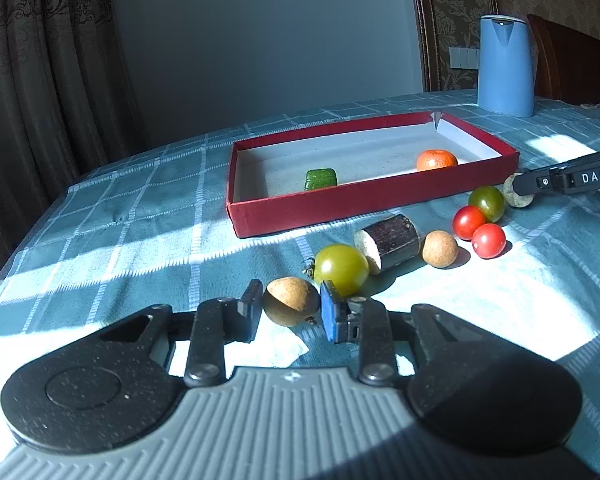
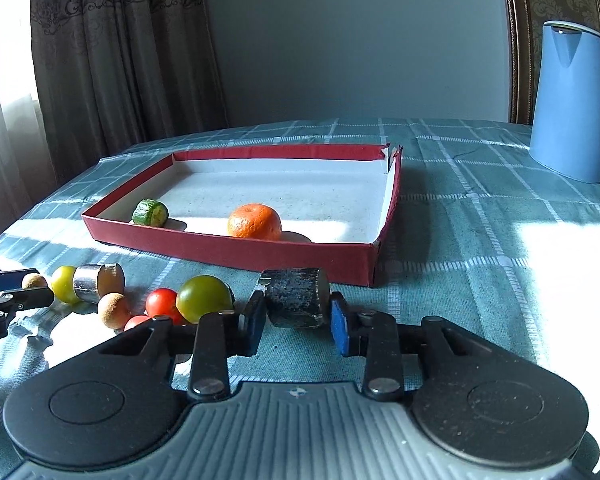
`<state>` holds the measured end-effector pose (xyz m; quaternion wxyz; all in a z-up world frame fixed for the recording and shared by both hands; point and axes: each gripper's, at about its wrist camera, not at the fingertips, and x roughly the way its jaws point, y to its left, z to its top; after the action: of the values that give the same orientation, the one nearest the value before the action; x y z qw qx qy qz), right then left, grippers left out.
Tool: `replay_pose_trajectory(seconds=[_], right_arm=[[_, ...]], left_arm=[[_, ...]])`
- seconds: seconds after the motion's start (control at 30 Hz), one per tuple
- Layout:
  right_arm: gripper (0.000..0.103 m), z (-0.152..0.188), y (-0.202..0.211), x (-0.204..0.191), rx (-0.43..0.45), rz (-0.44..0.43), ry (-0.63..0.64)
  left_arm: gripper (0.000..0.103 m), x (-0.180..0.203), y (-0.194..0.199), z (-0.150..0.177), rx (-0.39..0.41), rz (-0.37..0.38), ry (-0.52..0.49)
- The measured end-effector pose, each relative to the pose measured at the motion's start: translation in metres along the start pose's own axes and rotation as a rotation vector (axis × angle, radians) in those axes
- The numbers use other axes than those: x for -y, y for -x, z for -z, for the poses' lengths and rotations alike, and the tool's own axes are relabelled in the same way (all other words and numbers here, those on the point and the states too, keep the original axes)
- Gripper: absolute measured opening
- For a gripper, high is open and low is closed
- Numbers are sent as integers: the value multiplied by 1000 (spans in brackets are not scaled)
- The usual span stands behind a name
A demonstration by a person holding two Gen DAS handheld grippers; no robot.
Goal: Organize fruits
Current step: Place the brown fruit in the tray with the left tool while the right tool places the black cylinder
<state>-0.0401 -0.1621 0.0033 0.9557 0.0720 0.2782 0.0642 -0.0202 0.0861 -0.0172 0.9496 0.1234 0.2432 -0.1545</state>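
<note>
A red tray (image 1: pixel 372 204) (image 2: pixel 236 250) holds a cucumber piece (image 1: pixel 321 179) (image 2: pixel 150 212) and an orange (image 1: pixel 437 160) (image 2: pixel 254 221). My left gripper (image 1: pixel 290 308) is shut on a tan longan (image 1: pixel 291 301), low over the cloth. My right gripper (image 2: pixel 298 316) is shut on a dark sugarcane piece (image 2: pixel 295 297) in front of the tray. On the cloth lie a green tomato (image 1: pixel 341 269) (image 2: pixel 65 284), a second sugarcane piece (image 1: pixel 389 247) (image 2: pixel 97 283), another longan (image 1: pixel 441 249) (image 2: pixel 113 310), two red tomatoes (image 1: pixel 478 231) (image 2: pixel 163 305) and a darker green tomato (image 1: pixel 486 202) (image 2: pixel 204 297).
A blue kettle (image 1: pixel 506 65) (image 2: pixel 570 100) stands at the back right on the checked tablecloth (image 1: pixel 140 220). Curtains hang behind on the left. The table edge curves away on the left.
</note>
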Motion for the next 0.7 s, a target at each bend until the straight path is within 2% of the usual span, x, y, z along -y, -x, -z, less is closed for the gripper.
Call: replay_pose_trajectory(seconds=[0.2,0.37,0.47,0.53,0.7], right_arm=[[29,0,7,-5,42,19,43],[29,0,22,-9,148,48,70],[29,-6,28,-14,207,79,119],[29,-15,25,-17,215,100,154],[29,-47,-6,-13,218,169,186]], left_arm=[[28,-7,2,-2,9,-30,47],[28,-12,3,-12,21,-24,74],[28,-11,1,-25,34,-13,74],[28,-9,-6,-38,41,11,79],[28,0,-37,-71,50,-22,81]])
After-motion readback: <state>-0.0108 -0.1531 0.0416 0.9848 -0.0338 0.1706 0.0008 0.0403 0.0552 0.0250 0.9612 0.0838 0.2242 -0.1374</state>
